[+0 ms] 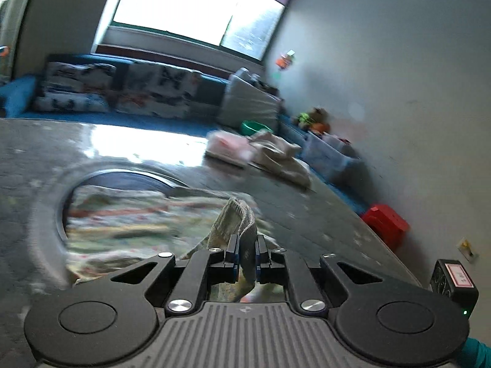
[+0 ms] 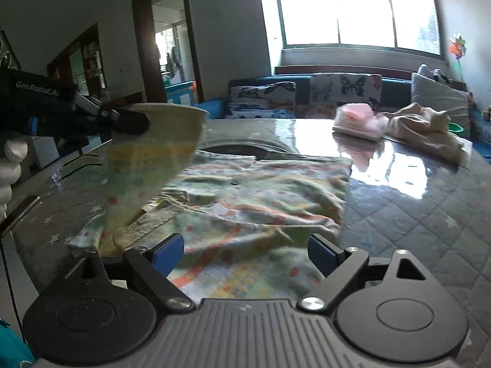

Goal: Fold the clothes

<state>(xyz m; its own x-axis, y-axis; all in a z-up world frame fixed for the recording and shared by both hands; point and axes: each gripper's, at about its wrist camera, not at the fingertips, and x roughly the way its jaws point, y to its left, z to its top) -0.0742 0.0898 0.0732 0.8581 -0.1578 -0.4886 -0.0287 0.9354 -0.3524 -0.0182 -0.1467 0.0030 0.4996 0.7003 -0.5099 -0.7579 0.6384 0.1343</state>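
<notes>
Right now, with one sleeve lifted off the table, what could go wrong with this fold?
1. The left gripper pinches only the cuff of the patterned shirt; its grip looks narrow, so the ribbed edge might slip out as the sleeve swings over.
2. The right gripper has its jaws open above the cloth, holding nothing down, so the shirt's body may drag or bunch.
3. The beige garment and pink pile sit close behind; a wide swing could disturb them.

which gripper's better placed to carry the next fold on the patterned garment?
Left. The left gripper is shut on the patterned garment, holding a ribbed edge lifted. The right gripper is open, holding nothing.
</notes>
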